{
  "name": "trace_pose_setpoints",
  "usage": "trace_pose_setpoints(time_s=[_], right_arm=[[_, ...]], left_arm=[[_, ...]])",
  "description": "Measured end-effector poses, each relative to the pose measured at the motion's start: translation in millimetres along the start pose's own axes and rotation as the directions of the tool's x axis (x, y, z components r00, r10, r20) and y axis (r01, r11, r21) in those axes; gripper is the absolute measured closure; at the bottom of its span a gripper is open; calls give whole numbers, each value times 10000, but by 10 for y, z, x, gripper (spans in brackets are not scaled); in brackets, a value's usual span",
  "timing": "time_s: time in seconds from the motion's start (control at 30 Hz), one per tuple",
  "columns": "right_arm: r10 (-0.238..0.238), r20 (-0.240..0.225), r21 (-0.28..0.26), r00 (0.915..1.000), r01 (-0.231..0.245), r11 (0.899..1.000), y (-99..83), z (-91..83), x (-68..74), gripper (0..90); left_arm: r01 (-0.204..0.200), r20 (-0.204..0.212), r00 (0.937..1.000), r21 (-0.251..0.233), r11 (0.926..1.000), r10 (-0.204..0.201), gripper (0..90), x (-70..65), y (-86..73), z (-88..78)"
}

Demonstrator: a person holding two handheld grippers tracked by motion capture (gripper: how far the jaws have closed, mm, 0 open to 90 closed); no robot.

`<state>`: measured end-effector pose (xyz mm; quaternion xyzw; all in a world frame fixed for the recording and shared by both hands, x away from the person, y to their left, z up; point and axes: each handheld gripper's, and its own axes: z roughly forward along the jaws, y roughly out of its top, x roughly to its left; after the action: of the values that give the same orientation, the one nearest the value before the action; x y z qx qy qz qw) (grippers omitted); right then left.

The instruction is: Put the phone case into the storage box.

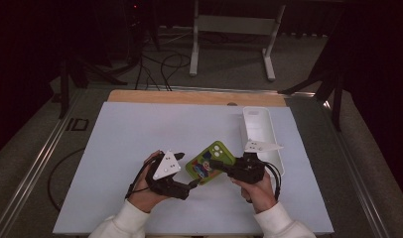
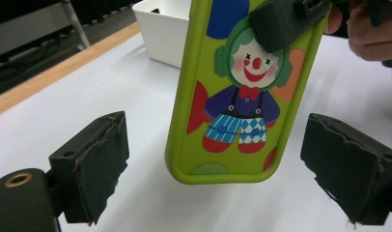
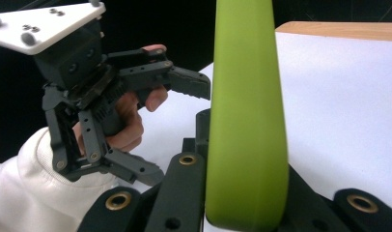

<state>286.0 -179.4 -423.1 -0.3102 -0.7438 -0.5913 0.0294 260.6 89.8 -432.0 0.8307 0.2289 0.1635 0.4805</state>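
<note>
Green, glossy, round-cornered phone case [image 2: 237,92], printed with a clown and bearing no readable writing, is clamped in the right gripper [image 1: 217,165] above the white desk [image 1: 140,129]. Left gripper [image 1: 195,182], at its 7 o'clock, gapes wide, holding nothing.

Place: a lab-like recording room, dim around one lit work surface.
Work surface: a white sheet on a wood-edged table [image 1: 199,96], under both hand-held grippers.
Floor: grey carpet with loose black cables [image 1: 162,64], beyond the table, well past the grippers.
Furniture: the white metal legs of a bench frame [image 1: 232,29], far ahead of the grippers.
Surroundings: dark equipment stands on both sides.
</note>
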Motion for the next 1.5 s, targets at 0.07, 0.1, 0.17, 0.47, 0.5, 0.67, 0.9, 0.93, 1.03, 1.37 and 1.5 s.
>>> trace_pose_setpoints(time_s=[0.07, 0.1, 0.17, 0.47, 0.5, 0.67, 0.9, 0.93, 1.03, 1.37, 1.5], right_arm=[[-62, -22, 12, 10000, 62, 10000, 4, -3, 5, 873], [-85, -24, 34, 10000, 85, 10000, 7, -6, 6, 873], [-141, -58, 36, 9999, 141, 9999, 11, -10, 5, 873], [-465, -276, 195, 9985, 471, 9987, 37, -32, 24, 874], [-495, -316, 210, 9983, 502, 9985, 40, -34, 27, 874], [-664, -507, 252, 9965, 678, 9974, 51, -42, 34, 874], [-828, -832, 366, 9931, 860, 9956, 61, -28, 56, 874], [-871, -863, 384, 9925, 906, 9951, 62, -24, 61, 874], [-999, -1065, 451, 9893, 1052, 9934, 70, -11, 73, 874], [-1308, -1430, 535, 9810, 1397, 9888, 74, 1, 108, 875], [-1373, -1477, 533, 9795, 1465, 9878, 75, -15, 96, 875]], left_arm=[[45, 60, 10000, 5, 10000, -45, 115, 7, -4, 1], [80, 105, 9999, -9, 10000, -80, 120, 10, -4, -1], [115, 208, 9997, -15, 9999, -115, 128, 18, -5, -4], [410, 646, 9971, -14, 9992, -408, 152, 54, -29, 11], [438, 677, 9968, -16, 9990, -436, 153, 57, -32, 15], [505, 978, 9939, 71, 9987, -509, 155, 74, -47, 29], [626, 1382, 9884, 14, 9980, -622, 196, 85, -60, 34], [623, 1489, 9869, 17, 9981, -618, 205, 88, -61, 34], [634, 1706, 9834, -20, 9980, -622, 233, 89, -68, 39], [564, 2493, 9669, -33, 9984, -538, 365, 99, -114, 63], [465, 2658, 9629, 37, 9989, -458, 436, 100, -122, 68]])
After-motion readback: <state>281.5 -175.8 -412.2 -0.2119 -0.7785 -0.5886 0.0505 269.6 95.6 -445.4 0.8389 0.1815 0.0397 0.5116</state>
